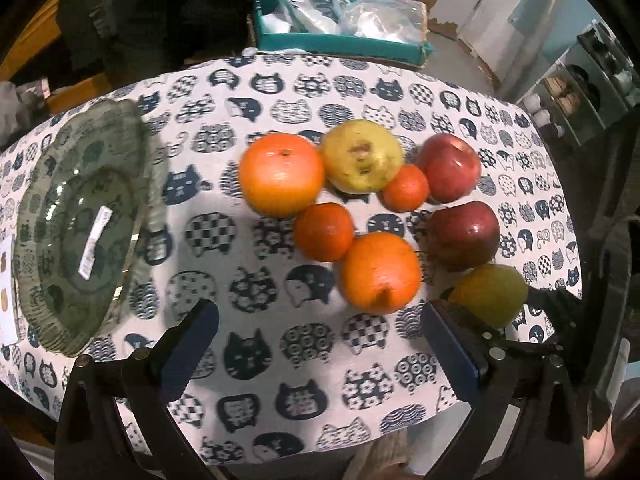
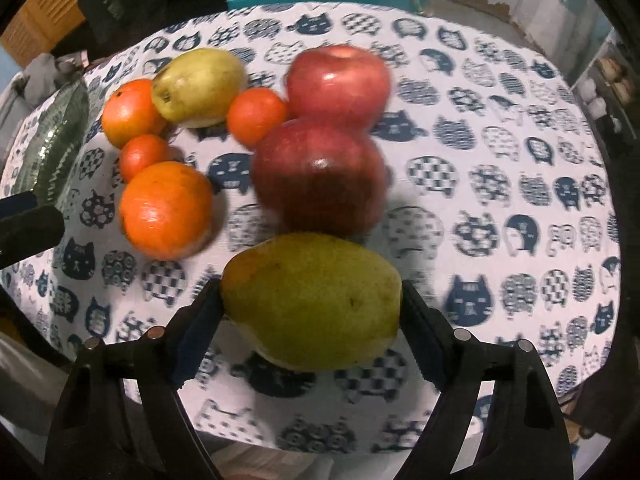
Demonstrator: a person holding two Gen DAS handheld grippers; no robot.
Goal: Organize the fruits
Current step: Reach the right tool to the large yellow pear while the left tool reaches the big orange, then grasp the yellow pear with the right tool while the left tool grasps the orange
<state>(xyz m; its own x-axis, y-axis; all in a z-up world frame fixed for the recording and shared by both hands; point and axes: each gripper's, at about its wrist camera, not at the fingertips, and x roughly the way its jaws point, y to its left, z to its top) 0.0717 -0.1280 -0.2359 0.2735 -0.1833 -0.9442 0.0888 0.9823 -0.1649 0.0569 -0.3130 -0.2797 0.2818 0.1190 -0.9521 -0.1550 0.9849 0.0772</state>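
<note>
Right claw (image 2: 311, 312) brackets the green pear (image 2: 312, 300) at the near edge of the fruit cluster. Jaws stand wide, one pad at each end of the pear; both look to be touching its skin, though motion blur leaves a firm squeeze in doubt (I read it as a grip just forming). Pear rests on the tabletop (image 2: 500, 168), its far side close to the dark apple (image 2: 320, 176).

Left claw (image 1: 320, 344) hangs open and empty over the cloth, near the big orange (image 1: 380, 272). Glass plate (image 1: 80, 220) sits well to the left, nothing on it yet.

Risks, as judged:
- Pear is tapered and smooth; held end to end at a wide span, it could pivot or squirt out when lifted.
- A slip would send it into the apples and oranges, which are round and may roll off the tabletop.
- The path to the plate crosses the cluster and the left claw; a low carry could clip either.
</note>
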